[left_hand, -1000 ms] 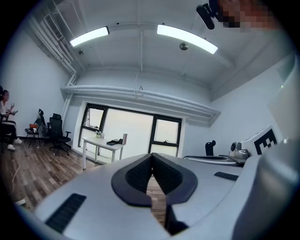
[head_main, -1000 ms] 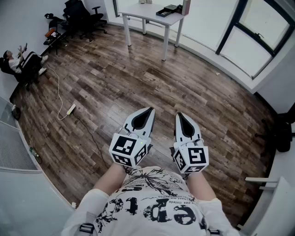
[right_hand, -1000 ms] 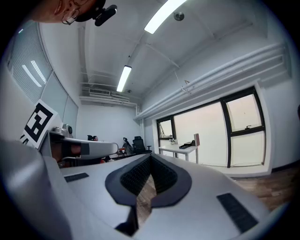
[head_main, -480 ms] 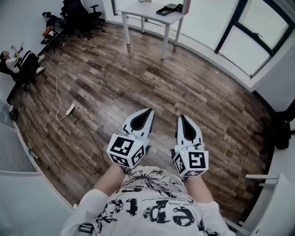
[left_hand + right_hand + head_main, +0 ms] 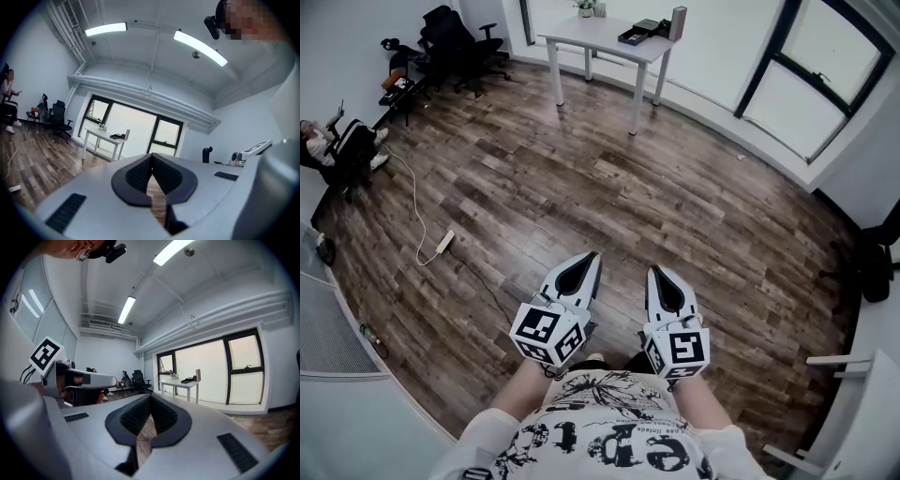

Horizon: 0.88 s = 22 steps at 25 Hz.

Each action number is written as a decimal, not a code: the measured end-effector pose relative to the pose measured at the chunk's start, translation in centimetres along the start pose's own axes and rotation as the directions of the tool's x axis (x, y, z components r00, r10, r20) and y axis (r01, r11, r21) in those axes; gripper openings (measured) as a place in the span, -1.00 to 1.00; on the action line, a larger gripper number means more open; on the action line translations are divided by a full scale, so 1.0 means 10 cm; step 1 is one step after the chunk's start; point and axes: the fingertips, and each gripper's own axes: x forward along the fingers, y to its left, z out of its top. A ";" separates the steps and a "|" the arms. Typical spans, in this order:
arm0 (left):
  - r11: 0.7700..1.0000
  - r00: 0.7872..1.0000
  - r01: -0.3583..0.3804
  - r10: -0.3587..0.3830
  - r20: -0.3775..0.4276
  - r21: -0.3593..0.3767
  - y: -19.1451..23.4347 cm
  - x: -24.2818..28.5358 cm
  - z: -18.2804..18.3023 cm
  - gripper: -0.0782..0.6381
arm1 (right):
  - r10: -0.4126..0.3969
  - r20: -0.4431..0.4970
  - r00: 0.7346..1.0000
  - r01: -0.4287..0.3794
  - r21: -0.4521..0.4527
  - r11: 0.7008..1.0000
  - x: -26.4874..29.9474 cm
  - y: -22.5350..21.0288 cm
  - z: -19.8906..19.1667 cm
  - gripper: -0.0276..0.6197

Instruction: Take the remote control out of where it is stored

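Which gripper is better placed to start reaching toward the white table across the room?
Left, if either, and only barely. The left gripper and right gripper hang side by side, both shut and empty, far from the white table, which sits slightly leftward.

A table (image 5: 581, 39) stands well ahead, office chairs (image 5: 461, 39) to its left.

Wood floor (image 5: 675, 197), white power strip (image 5: 444, 242), white table (image 5: 592, 36)

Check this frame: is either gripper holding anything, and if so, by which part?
Nothing is held. The left gripper and the right gripper both have their jaws closed together on nothing, above the wooden floor.
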 end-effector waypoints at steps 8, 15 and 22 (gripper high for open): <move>0.998 0.999 -0.041 0.041 -0.009 -0.038 0.29 0.27 -0.04 -0.75 | 0.027 -0.029 0.999 -0.027 -0.002 1.000 0.42 -0.17 -0.09 -0.91; 0.993 0.991 -0.118 0.119 0.055 -0.021 0.37 0.97 0.15 -0.75 | 0.036 0.007 0.999 -0.036 -0.018 0.999 0.95 -1.01 0.08 -0.91; 0.990 0.984 -0.139 0.140 0.107 -0.021 0.18 1.96 0.44 -0.75 | 0.091 0.041 0.995 -0.090 -0.012 0.996 1.40 -1.91 0.42 -0.91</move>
